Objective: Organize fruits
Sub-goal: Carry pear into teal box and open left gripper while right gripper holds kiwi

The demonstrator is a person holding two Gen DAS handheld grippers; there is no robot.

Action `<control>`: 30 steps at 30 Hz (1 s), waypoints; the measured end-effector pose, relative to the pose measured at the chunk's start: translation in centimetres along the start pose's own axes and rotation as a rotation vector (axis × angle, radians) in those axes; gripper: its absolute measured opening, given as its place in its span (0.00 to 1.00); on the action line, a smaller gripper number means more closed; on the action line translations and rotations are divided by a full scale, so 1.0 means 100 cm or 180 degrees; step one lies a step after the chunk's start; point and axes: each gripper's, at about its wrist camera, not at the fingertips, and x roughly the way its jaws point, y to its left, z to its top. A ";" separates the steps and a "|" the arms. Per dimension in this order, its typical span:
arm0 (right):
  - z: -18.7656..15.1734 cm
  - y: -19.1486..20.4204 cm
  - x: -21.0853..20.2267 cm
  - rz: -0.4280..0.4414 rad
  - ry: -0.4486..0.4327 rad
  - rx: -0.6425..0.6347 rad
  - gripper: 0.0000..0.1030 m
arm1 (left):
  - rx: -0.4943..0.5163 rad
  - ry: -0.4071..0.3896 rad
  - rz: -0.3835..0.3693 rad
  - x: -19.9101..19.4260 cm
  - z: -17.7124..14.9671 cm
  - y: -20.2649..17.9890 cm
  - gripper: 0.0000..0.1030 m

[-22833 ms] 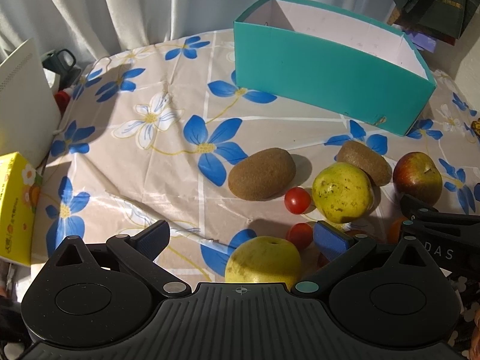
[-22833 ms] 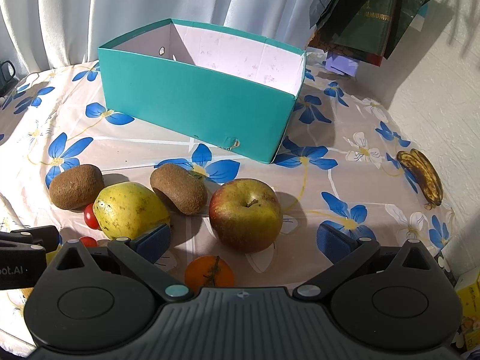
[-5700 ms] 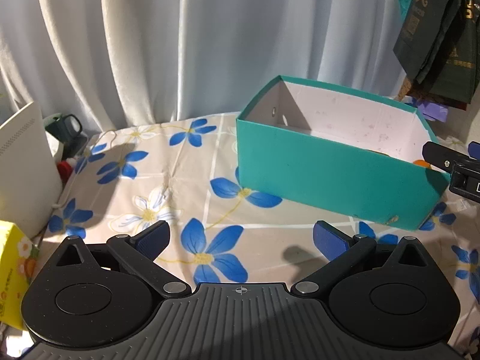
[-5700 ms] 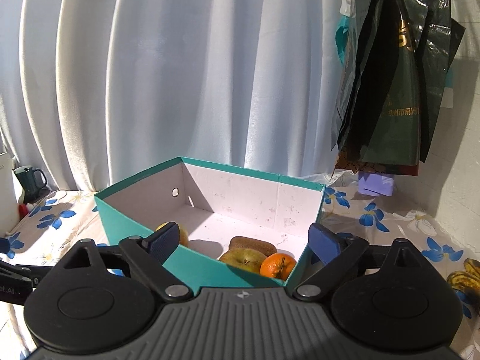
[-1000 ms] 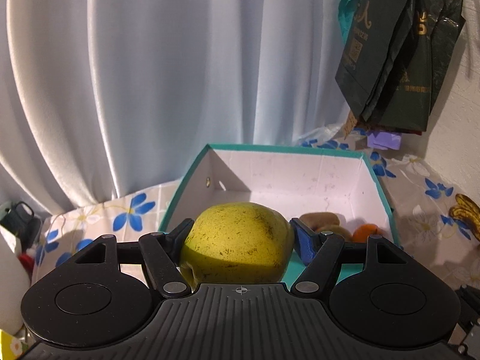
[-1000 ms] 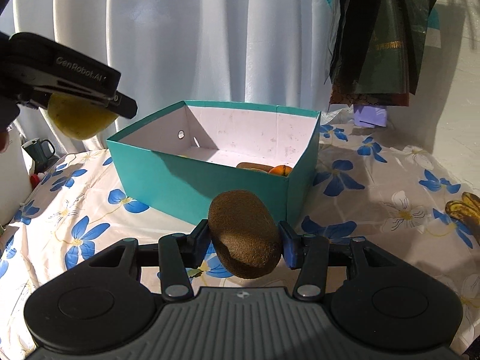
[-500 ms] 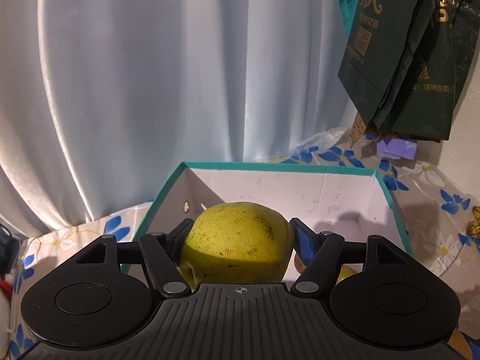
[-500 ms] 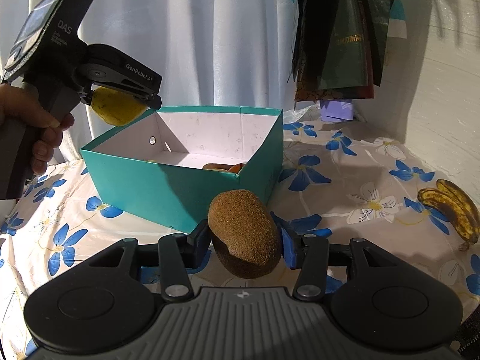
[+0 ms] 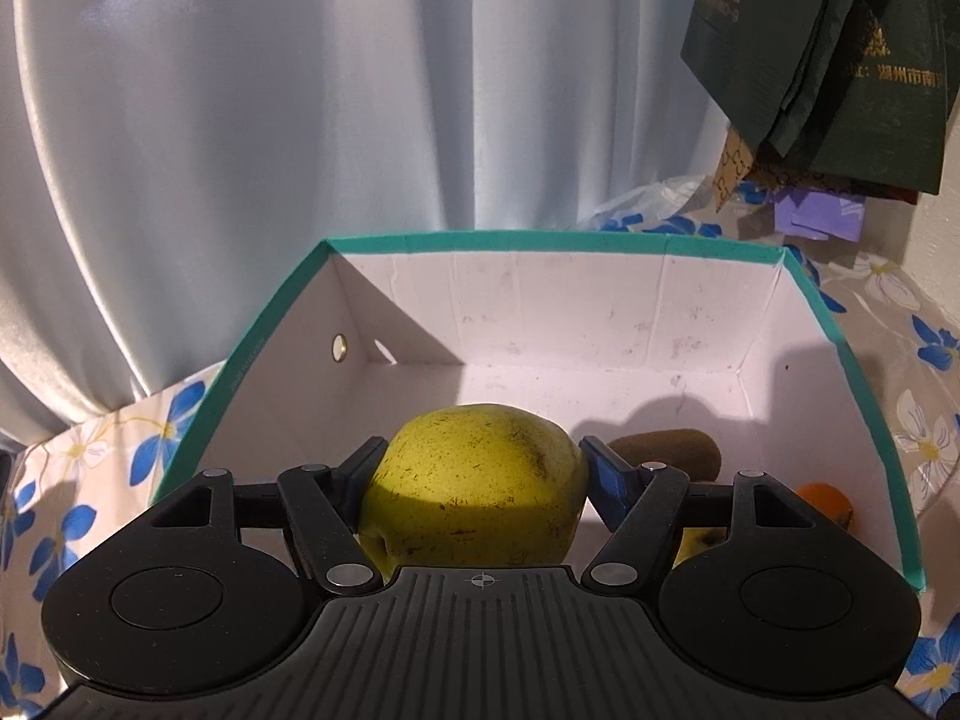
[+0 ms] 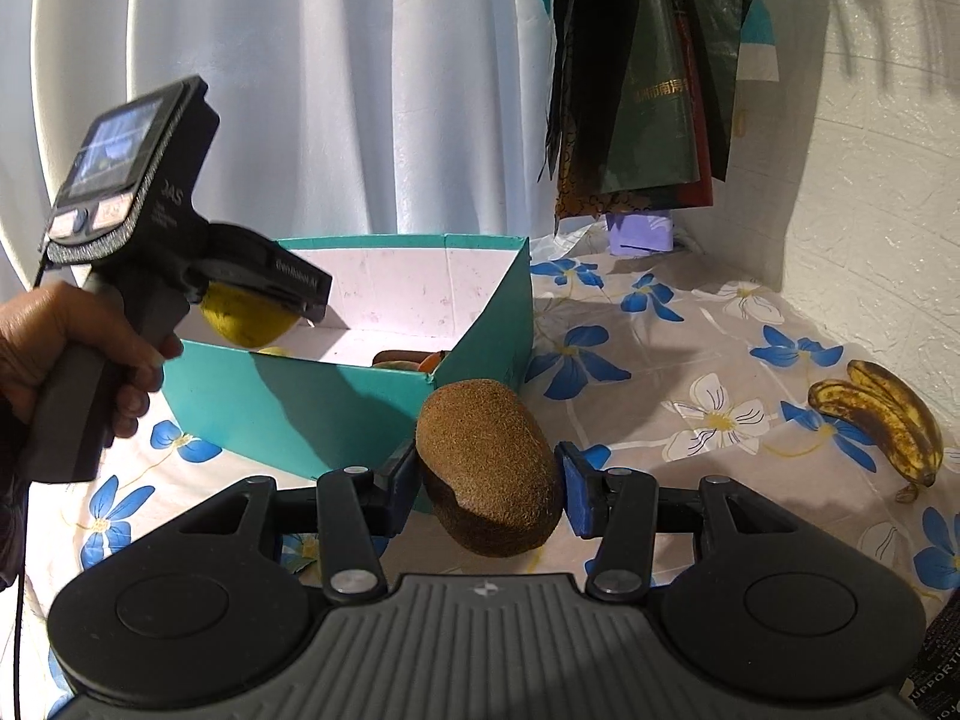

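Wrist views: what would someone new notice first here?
A big yellow pear clamped in the left gripper, hanging over the open teal box. A fuzzy brown kiwi pinched in the right gripper, just outside the box's corner. Spotted bananas lie on the flowered tablecloth at the right.

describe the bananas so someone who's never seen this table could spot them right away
Start at the teal box on the flowered tablecloth, then look across the cloth towards the white wall on the right. The bananas lie there alone, outside the box. They are the only long curved fruit, yellow with heavy brown blotches, unlike the fuzzy brown kiwi held in the tongs.
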 end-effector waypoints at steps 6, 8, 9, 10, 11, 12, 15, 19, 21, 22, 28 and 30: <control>0.002 0.000 0.000 -0.0018 -0.0024 0.0003 0.46 | 0.0013 0.0178 0.0026 0.016 -0.007 0.001 0.72; 0.003 -0.001 -0.001 -0.0027 -0.0035 0.0006 0.46 | 0.0001 0.0225 0.0016 0.020 -0.009 0.002 0.72; 0.004 -0.002 -0.001 -0.0036 -0.0044 0.0017 0.46 | 0.0009 0.0244 0.0018 0.021 -0.010 0.002 0.72; 0.004 -0.002 -0.002 -0.0044 -0.0050 0.0023 0.46 | 0.0023 0.0225 0.0019 0.021 -0.011 0.001 0.72; 0.004 -0.002 -0.002 -0.0049 -0.0052 0.0024 0.46 | 0.0037 0.0229 0.0030 0.022 -0.011 0.000 0.72; 0.005 -0.003 -0.002 -0.0056 -0.0057 0.0030 0.46 | 0.0054 0.0220 0.0050 0.022 -0.011 0.000 0.71; 0.006 -0.004 -0.002 -0.0063 -0.0062 0.0037 0.46 | 0.0063 0.0197 0.0057 0.022 -0.011 0.000 0.71; 0.007 -0.004 -0.003 -0.0066 -0.0080 0.0046 0.46 | 0.0098 0.0178 0.0069 0.022 -0.011 -0.002 0.71; 0.006 -0.003 -0.003 -0.0068 -0.0086 0.0049 0.46 | 0.0139 0.0159 0.0085 0.022 -0.012 -0.004 0.71; 0.007 -0.003 -0.003 -0.0069 -0.0086 0.0048 0.46 | 0.0156 0.0152 0.0093 0.023 -0.012 -0.005 0.71; 0.008 -0.003 -0.005 -0.0073 -0.0109 0.0044 0.46 | 0.0182 0.0124 0.0186 0.026 -0.012 -0.004 0.67; 0.008 -0.003 -0.005 -0.0079 -0.0111 0.0043 0.46 | 0.0122 0.0145 0.0112 0.025 -0.011 -0.002 0.73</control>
